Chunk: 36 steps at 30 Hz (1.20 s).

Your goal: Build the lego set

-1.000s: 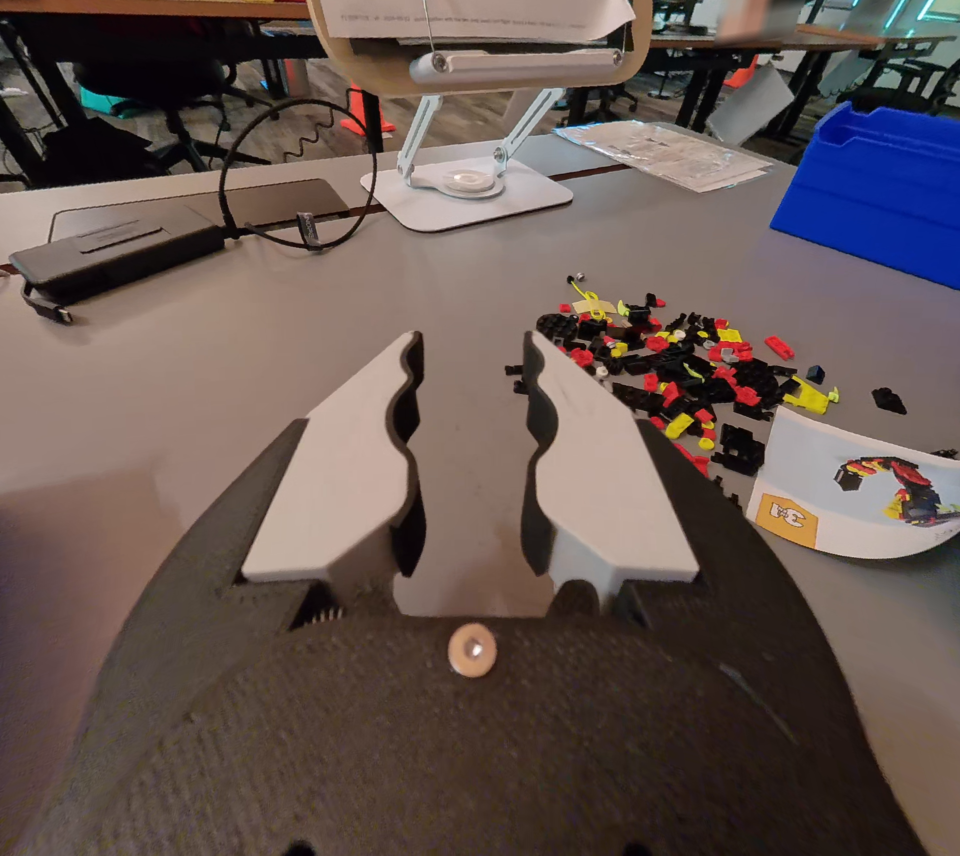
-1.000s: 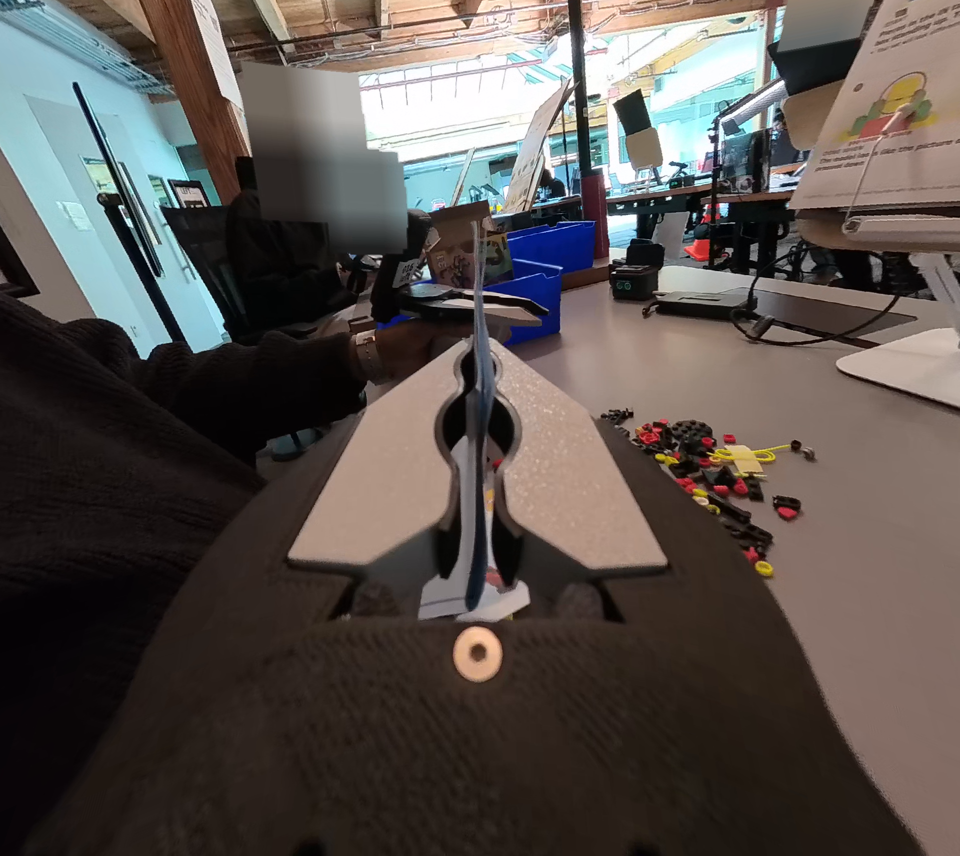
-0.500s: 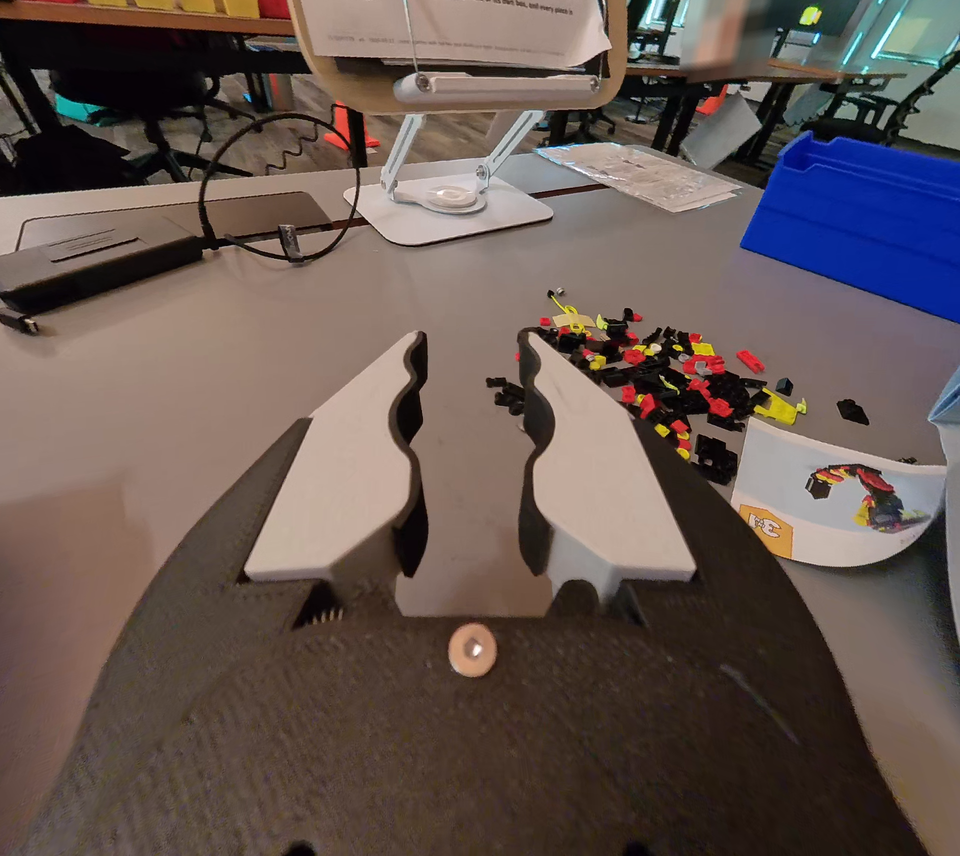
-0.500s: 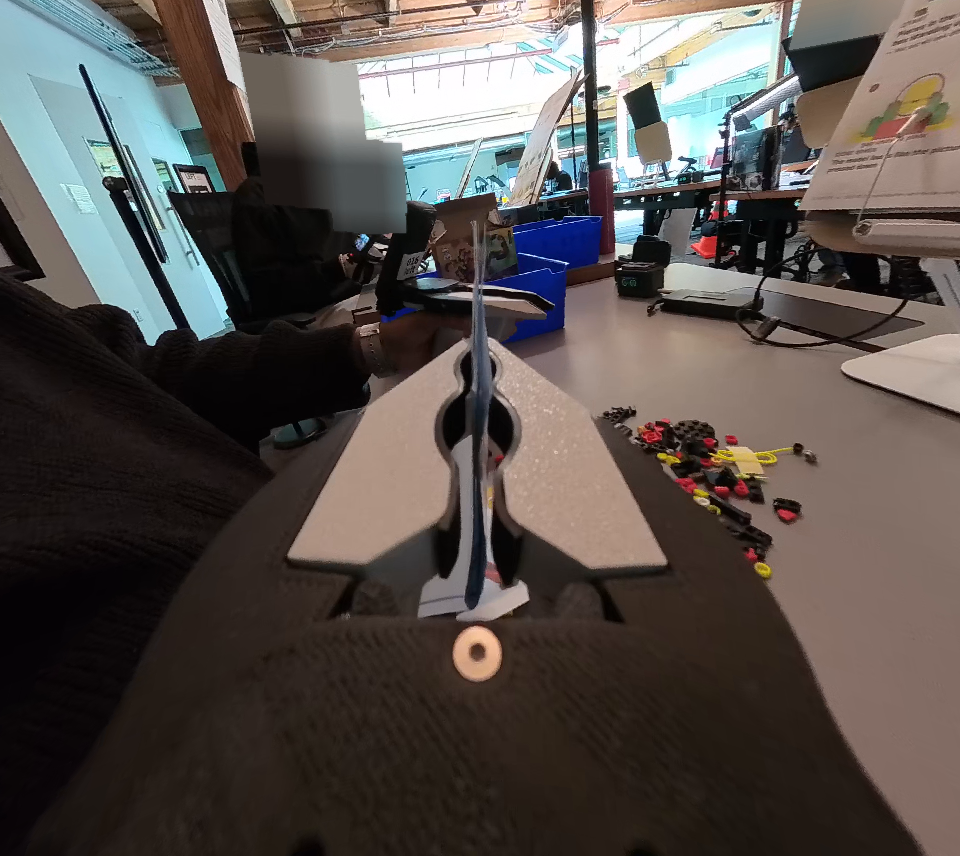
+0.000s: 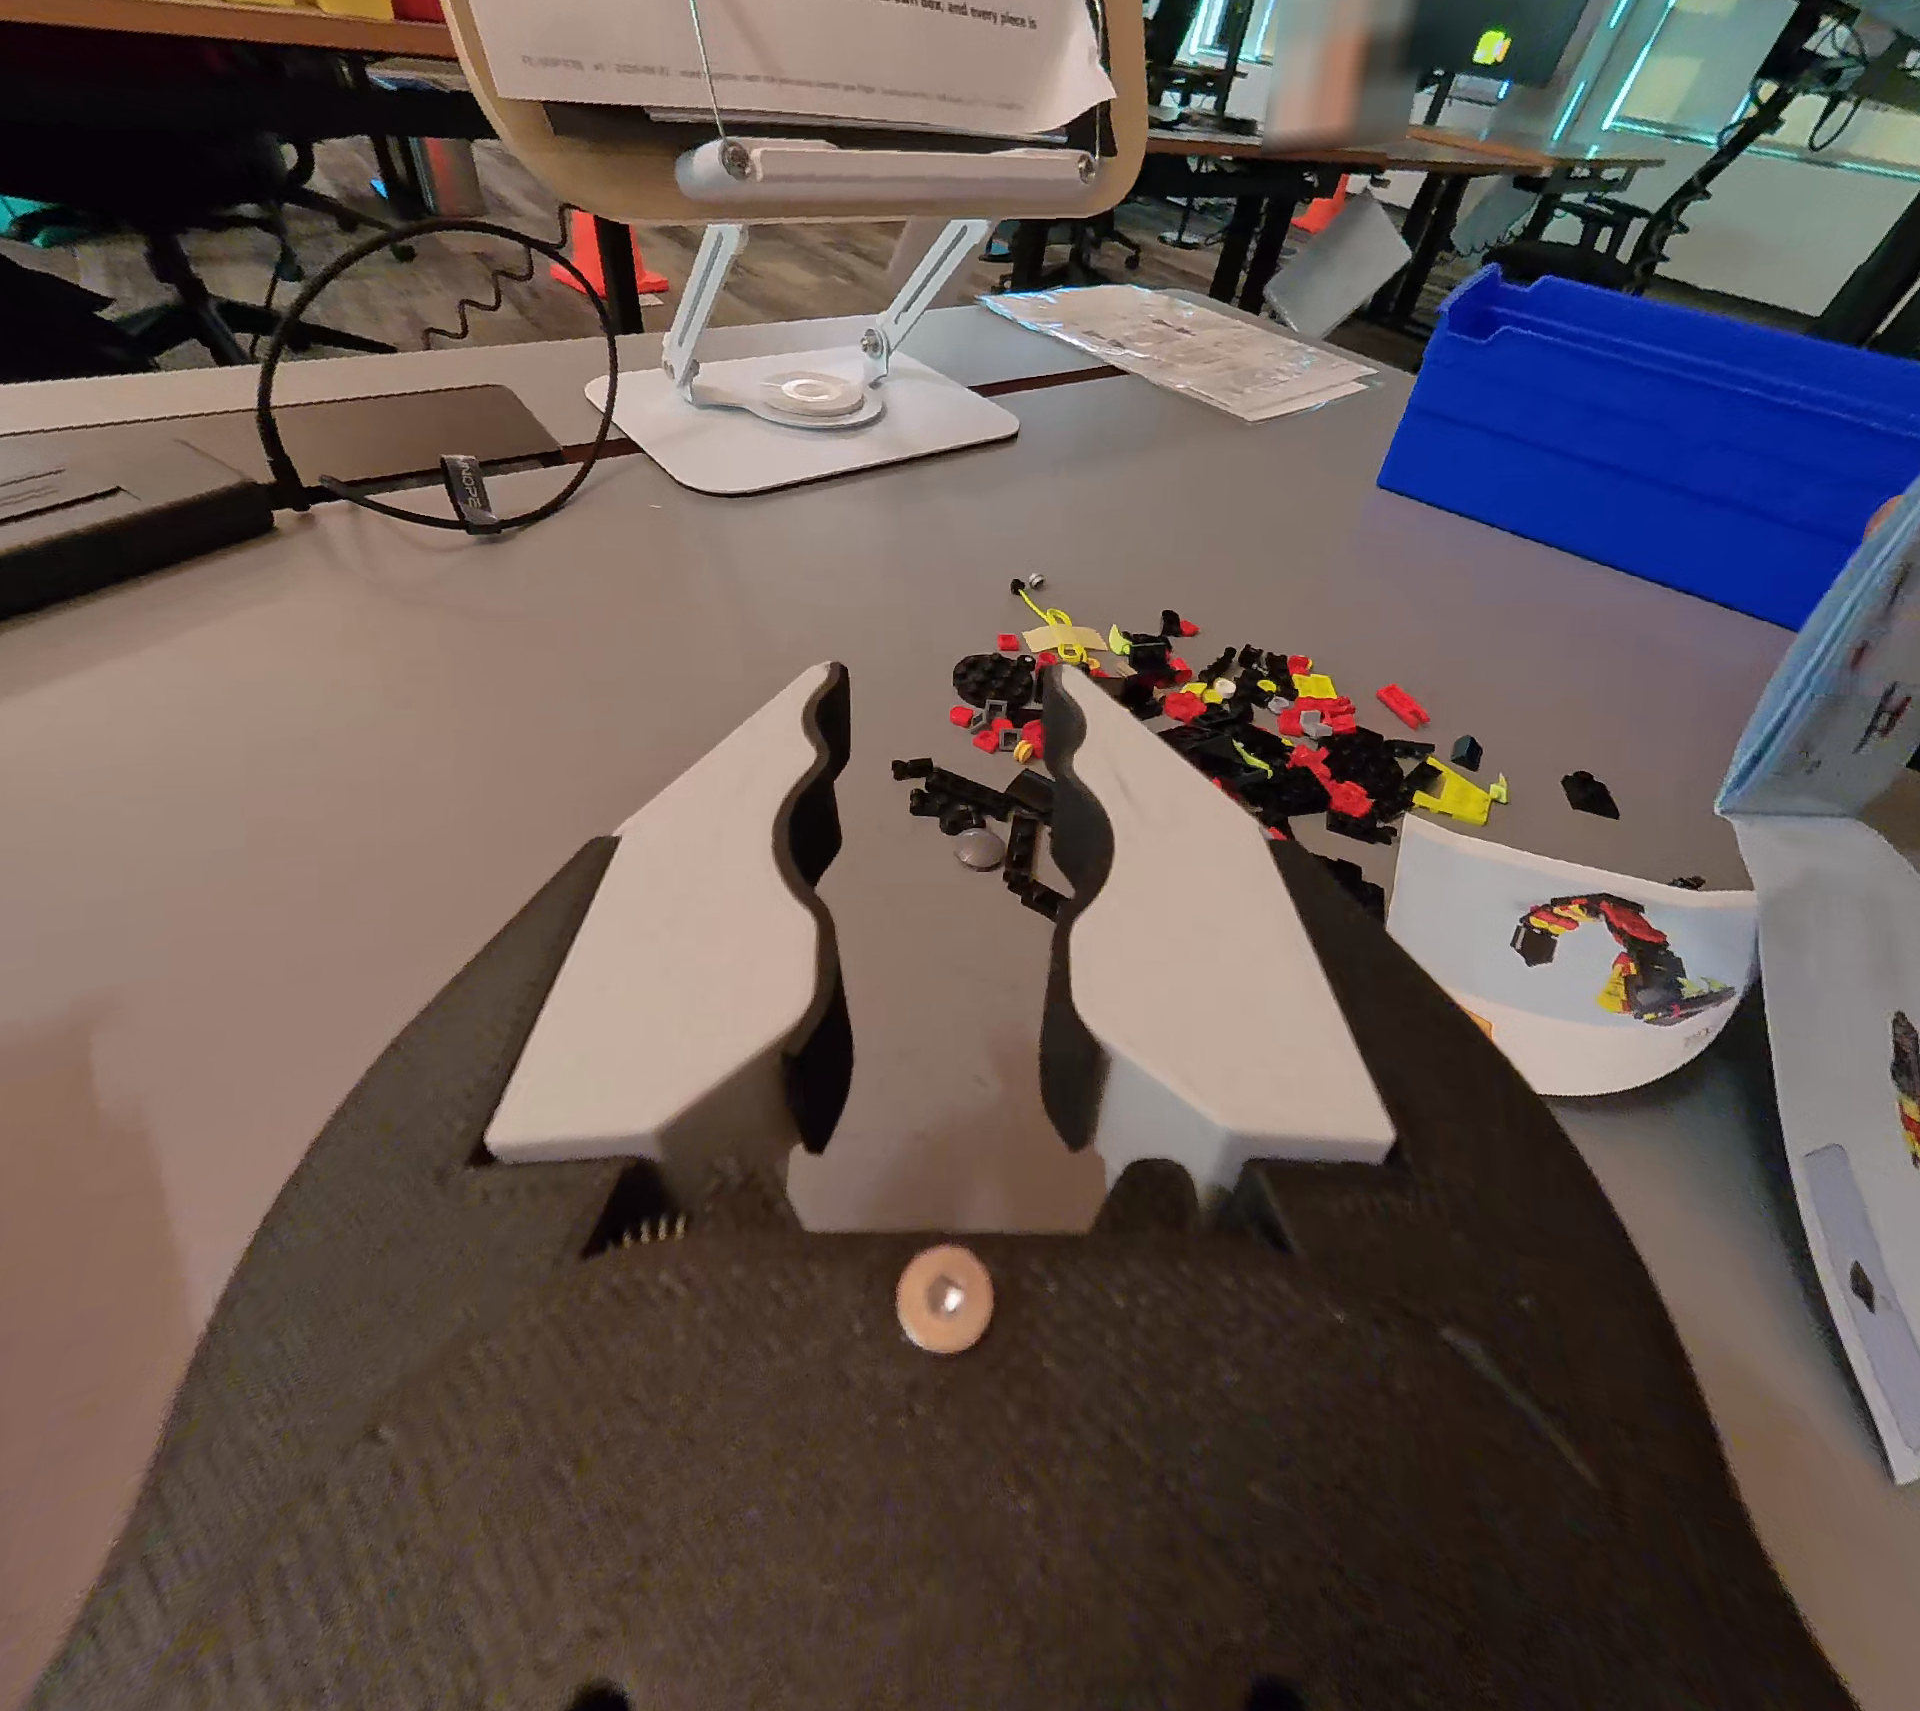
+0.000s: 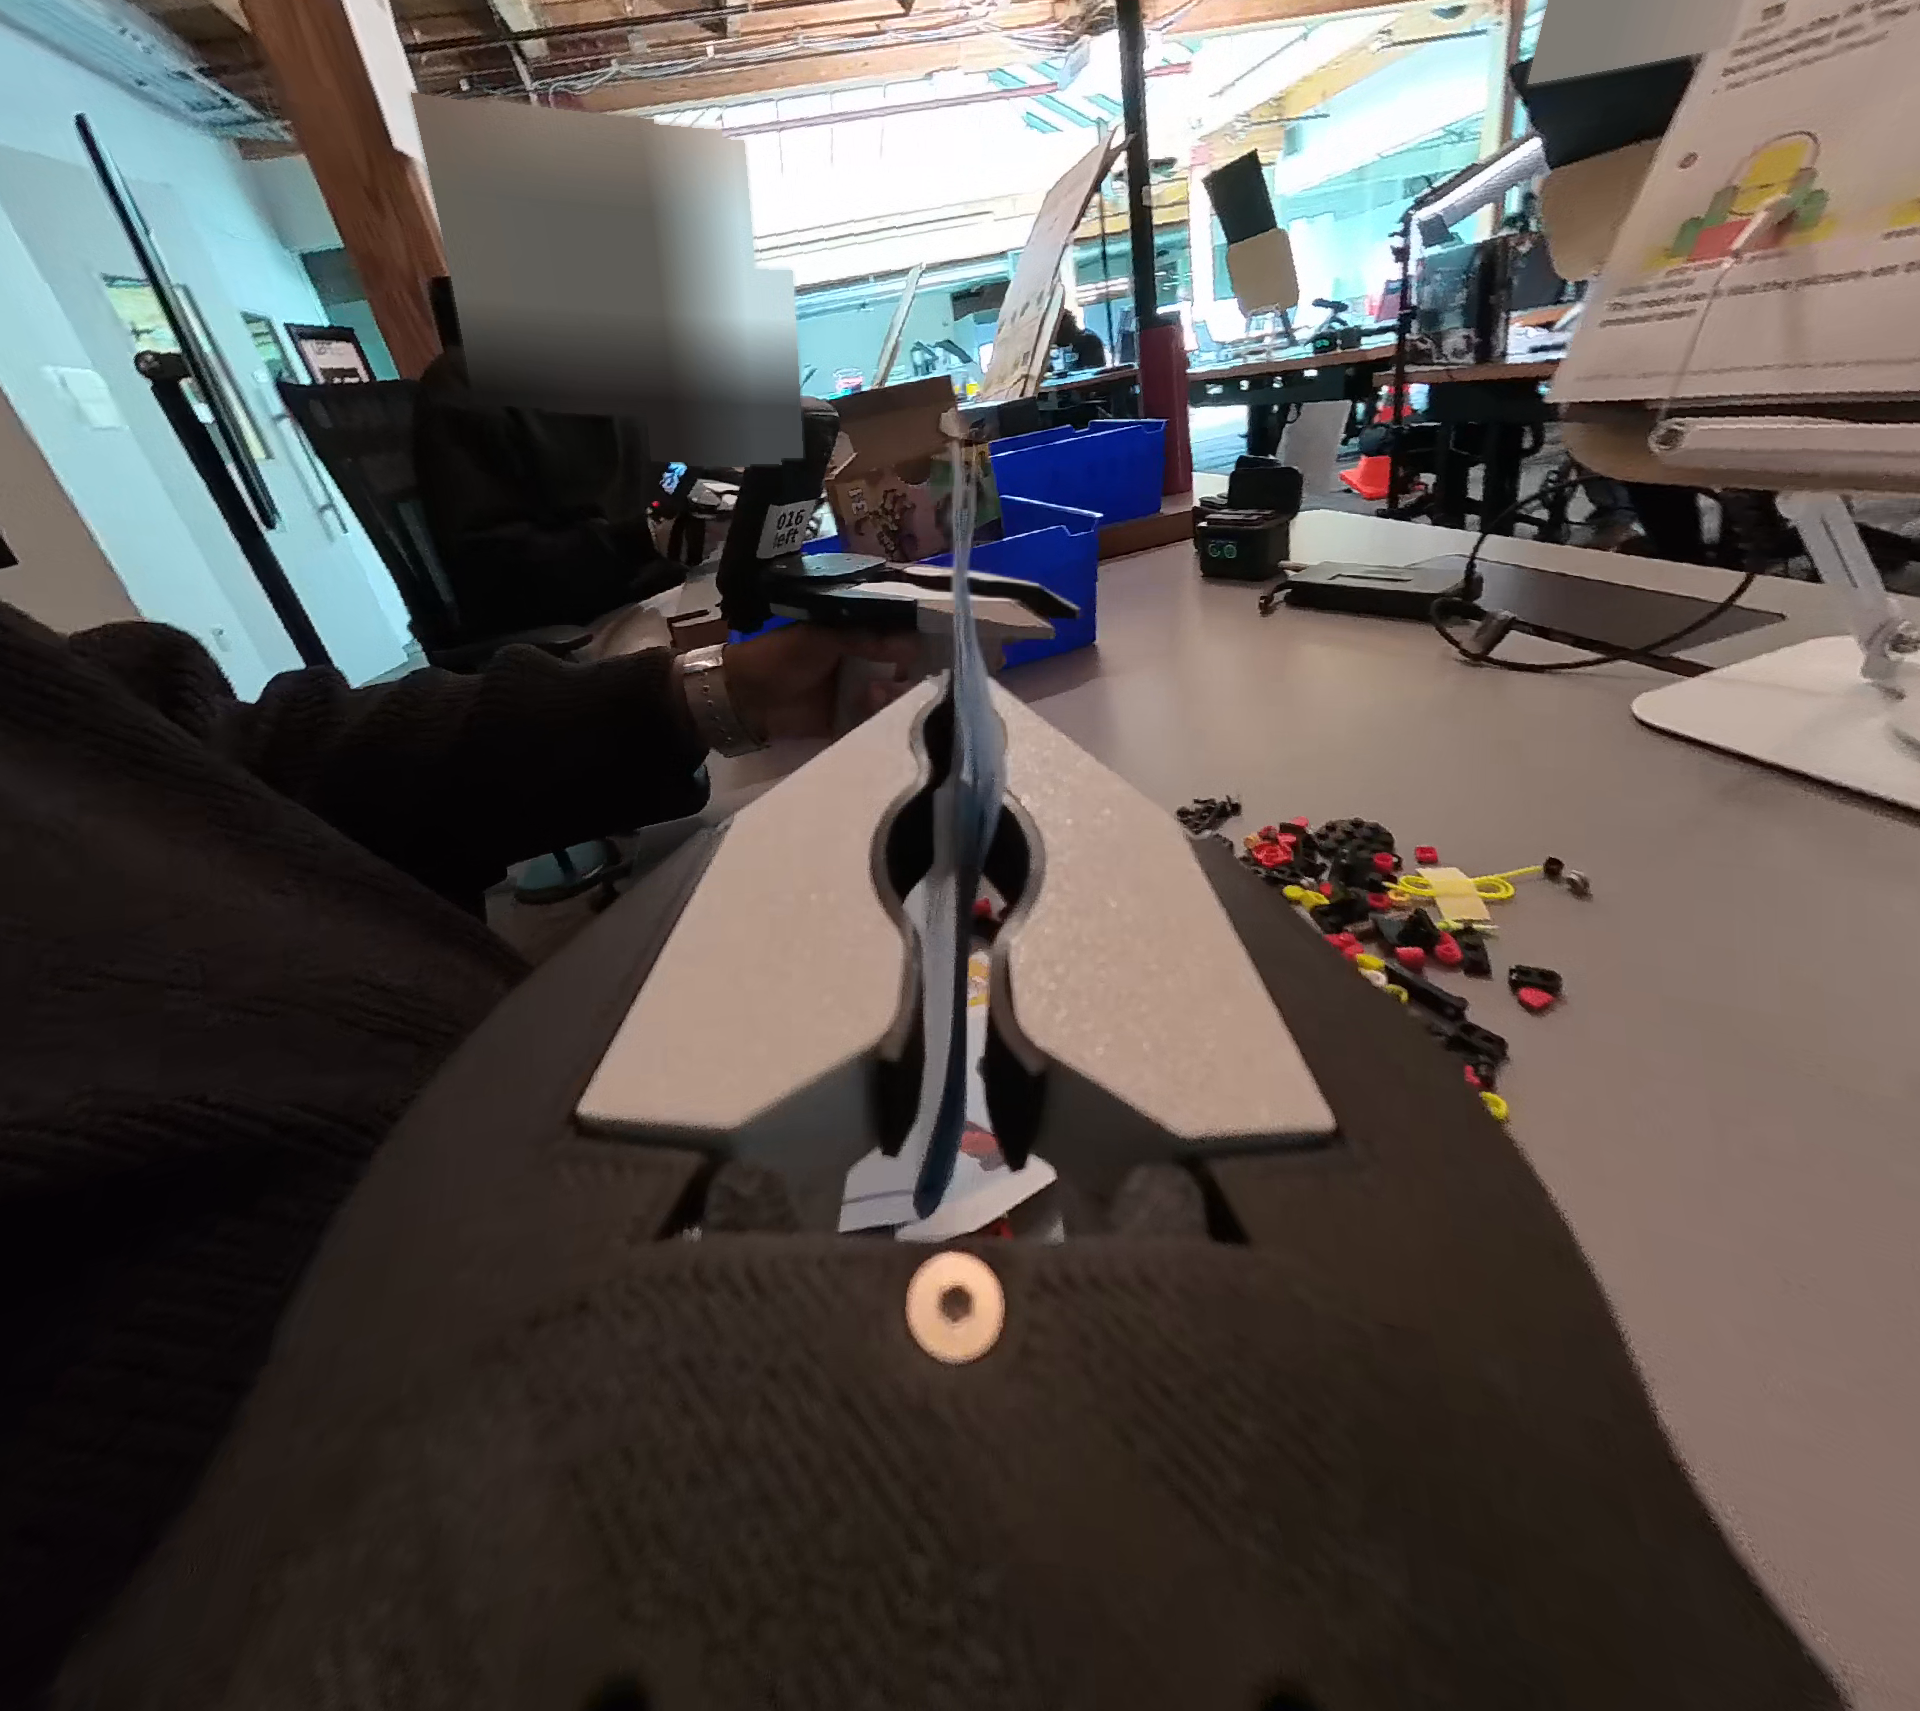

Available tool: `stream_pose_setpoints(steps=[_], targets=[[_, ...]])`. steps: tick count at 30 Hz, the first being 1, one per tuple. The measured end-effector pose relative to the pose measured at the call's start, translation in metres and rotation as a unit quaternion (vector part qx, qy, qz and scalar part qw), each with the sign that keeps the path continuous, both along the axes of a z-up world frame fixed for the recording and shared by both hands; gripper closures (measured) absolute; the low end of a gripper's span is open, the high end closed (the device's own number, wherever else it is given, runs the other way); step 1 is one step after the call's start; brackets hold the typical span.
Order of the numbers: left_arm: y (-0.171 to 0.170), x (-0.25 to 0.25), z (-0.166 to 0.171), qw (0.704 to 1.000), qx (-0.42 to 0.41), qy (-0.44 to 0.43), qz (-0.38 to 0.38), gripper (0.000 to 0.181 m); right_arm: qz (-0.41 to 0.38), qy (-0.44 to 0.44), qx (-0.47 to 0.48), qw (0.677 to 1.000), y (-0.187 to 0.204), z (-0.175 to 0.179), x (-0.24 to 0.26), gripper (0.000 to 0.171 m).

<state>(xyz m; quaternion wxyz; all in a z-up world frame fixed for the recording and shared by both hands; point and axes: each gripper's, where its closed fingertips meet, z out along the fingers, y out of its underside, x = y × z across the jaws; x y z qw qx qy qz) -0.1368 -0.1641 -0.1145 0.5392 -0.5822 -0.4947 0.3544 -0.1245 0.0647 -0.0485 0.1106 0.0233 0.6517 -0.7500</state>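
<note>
Right claw [image 6: 951,705] pinches booklet [image 6: 961,788] edge-on; left view shows pages.

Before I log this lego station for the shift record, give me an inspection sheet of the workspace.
Surface: grey table, mostly bare on its left side.
Job's things: loose lego pieces in black, red and yellow, heaped unassembled; curled instruction sheet beside them; booklet clamped edge-on.
Clutter: blue bin, clear plastic bags, document stand holding a printed sheet.
Grippers: left gripper open and empty above the table; right gripper shut on the booklet.
Cables: black looped cable beside a flat black device.
Surroundings: other desks, chairs, yellow bins behind.
</note>
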Motion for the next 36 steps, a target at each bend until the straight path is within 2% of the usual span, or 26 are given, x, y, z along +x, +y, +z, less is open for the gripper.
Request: stream_pose_setpoints(steps=[7,10,12,15,20,23,26,29,31,34,36], targets=[[0.026,0.003,-0.011,0.998,-0.036,-0.016,-0.058,0.146,-0.045,-0.02,0.007,0.999,0.001,-0.002,-0.019,0.171],[0.056,0.011,-0.013,0.992,-0.023,-0.026,-0.123,0.143,-0.053,-0.021,0.008,0.998,0.001,-0.002,-0.021,0.171],[0.083,0.018,-0.013,0.984,0.009,-0.05,-0.172,0.126,-0.049,-0.019,0.01,0.999,0.001,-0.004,-0.02,0.171],[0.127,0.027,-0.002,0.969,0.038,-0.057,-0.238,0.122,-0.04,-0.017,0.006,0.999,0.0,-0.002,-0.015,0.171],[0.171,0.032,0.001,0.959,0.022,-0.053,-0.276,0.111,-0.003,-0.027,-0.032,0.999,0.002,0.015,0.005,0.171],[0.185,0.034,-0.008,0.957,-0.005,-0.063,-0.285,0.106,0.01,-0.034,-0.043,0.998,0.001,0.024,0.017,0.171],[0.196,0.042,-0.008,0.948,0.002,-0.062,-0.312,0.113,0.011,-0.03,-0.05,0.998,0.0,0.027,0.024,0.171],[0.202,0.052,-0.01,0.934,0.009,-0.065,-0.352,0.156,0.014,-0.026,-0.056,0.998,0.0,0.03,0.027,0.171],[0.2,0.055,-0.007,0.929,0.022,-0.062,-0.363,0.173,0.008,-0.014,-0.051,0.999,0.001,0.029,0.025,0.171],[0.197,0.062,-0.006,0.917,0.048,-0.068,-0.389,0.168,-0.018,-0.007,-0.059,0.998,0.006,0.032,0.014,0.171],[0.191,0.063,-0.018,0.915,0.039,-0.092,-0.391,0.161,-0.038,-0.029,-0.082,0.996,0.013,0.041,0.003,0.171]])
